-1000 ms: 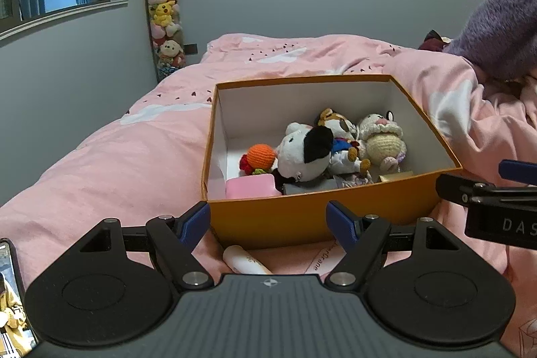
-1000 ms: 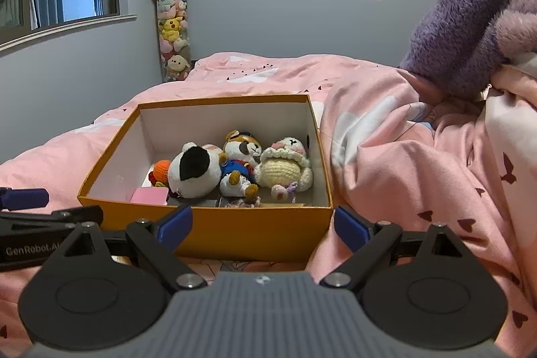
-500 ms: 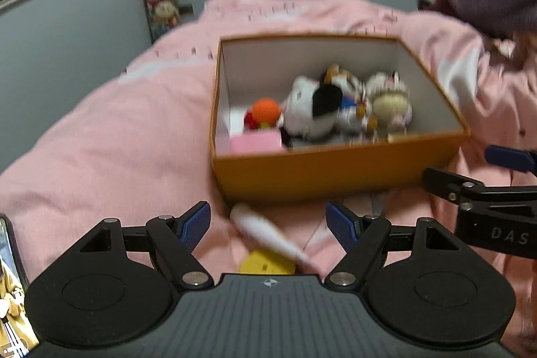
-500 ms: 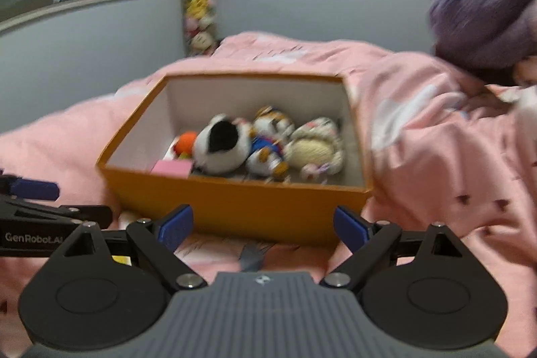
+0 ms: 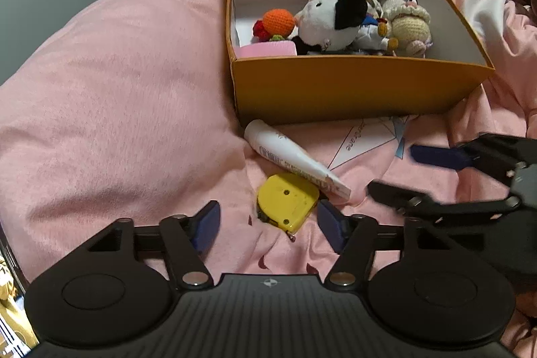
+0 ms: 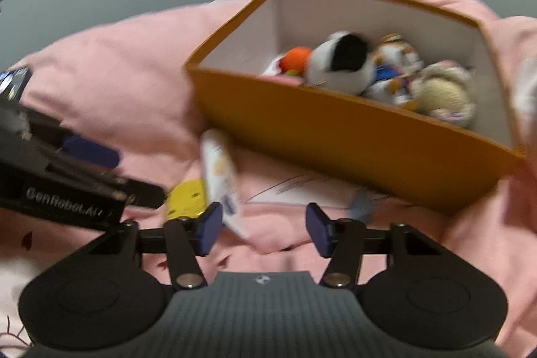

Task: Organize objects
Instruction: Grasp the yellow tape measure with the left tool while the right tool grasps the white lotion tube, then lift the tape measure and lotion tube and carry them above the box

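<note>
- Left wrist view: the left gripper (image 5: 266, 225) points down at a pink blanket (image 5: 117, 89). Its jaws have just been closing and stand partly apart, holding nothing.
- A yellow tape measure (image 5: 287, 202) lies flat on the blanket between the blue fingertips (image 5: 206, 225), close to the right-hand one; I cannot tell if they touch.
- A white tube (image 5: 292, 161) lies slanted just beyond, its crimped end resting over the tape measure's far edge, its cap end near the box.
- An orange box (image 5: 352, 93) sits open on the blanket, holding an orange crocheted ball (image 5: 278, 22), a black-and-white plush toy (image 5: 330, 19), a cream crocheted doll (image 5: 409, 26) and a pink case (image 5: 268, 49).
- The right gripper (image 5: 412, 171) comes in from the right, near the tube's crimped end.
- Right wrist view, blurred: the right gripper's (image 6: 263, 230) jaws have just been closing, now half apart and empty. The tube's (image 6: 220, 176) end lies by its left fingertip.
</note>
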`<state>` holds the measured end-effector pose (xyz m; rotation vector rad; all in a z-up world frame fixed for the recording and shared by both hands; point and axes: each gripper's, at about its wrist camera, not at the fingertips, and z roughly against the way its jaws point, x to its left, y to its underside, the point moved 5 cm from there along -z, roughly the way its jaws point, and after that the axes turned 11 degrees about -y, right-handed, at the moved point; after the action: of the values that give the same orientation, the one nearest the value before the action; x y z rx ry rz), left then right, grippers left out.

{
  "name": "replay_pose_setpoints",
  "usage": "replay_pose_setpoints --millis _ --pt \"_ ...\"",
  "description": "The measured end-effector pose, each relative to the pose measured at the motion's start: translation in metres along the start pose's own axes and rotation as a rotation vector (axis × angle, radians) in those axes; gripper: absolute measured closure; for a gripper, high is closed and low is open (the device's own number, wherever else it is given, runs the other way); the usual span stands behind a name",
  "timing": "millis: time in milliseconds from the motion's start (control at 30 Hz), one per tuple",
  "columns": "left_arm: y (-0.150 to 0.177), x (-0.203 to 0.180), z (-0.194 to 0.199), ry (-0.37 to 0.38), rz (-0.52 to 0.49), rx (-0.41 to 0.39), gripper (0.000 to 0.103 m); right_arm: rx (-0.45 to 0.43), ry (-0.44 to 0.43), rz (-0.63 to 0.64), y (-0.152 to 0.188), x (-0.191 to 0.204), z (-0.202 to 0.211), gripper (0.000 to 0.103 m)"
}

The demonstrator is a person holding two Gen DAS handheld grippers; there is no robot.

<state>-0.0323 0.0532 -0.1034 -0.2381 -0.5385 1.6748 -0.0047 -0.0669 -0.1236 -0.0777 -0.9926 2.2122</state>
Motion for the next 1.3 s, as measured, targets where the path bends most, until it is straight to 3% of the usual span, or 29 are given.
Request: replay_pose_setpoints --millis 100,200,300,367,433,500,567,633,867,1067,1300 --pt "-0.002 0.002 -0.002 0.008 -0.001 0.006 0.045 0.032 -0.044 0.030 0.003 0.006 -0.017 0.056" --pt "-0.002 0.003 -0.006 0.025 0.008 0.024 0.061 0.055 -0.052 0.055 0.002 0.009 -0.032 0.066" --pt "-0.002 0.003 -0.009 0.052 0.016 0.036 0.061 0.048 -0.065 0.054 -0.002 0.010 -0.043 0.073" --pt "-0.002 0.002 -0.012 0.056 0.015 0.043 0.061 0.046 -0.079 0.058 -0.003 0.011 -0.048 0.080" --pt "-0.004 0.001 -0.017 0.056 0.012 0.057 0.061 0.043 -0.078 0.062 -0.004 0.012 -0.050 0.094" --pt "-0.006 -0.001 -0.022 0.063 0.016 0.066 0.061 0.030 -0.066 0.057 -0.005 0.010 -0.048 0.097" --pt "-0.007 -0.002 -0.028 0.083 0.030 0.083 0.059 0.008 -0.064 0.040 -0.006 0.007 -0.042 0.097" --pt "-0.008 -0.003 -0.034 0.085 0.041 0.094 0.051 -0.013 -0.055 0.030 -0.008 0.005 -0.035 0.097" --pt "-0.007 -0.011 -0.056 0.076 0.055 0.141 0.050 -0.076 0.003 -0.026 -0.005 -0.009 -0.007 0.097" --pt "-0.005 -0.011 -0.073 0.104 0.091 0.194 0.043 -0.086 0.017 -0.070 -0.003 -0.020 0.001 0.096" --pt "-0.004 -0.013 -0.085 0.108 0.123 0.192 0.043 -0.085 0.019 -0.070 0.000 -0.021 0.000 0.096"
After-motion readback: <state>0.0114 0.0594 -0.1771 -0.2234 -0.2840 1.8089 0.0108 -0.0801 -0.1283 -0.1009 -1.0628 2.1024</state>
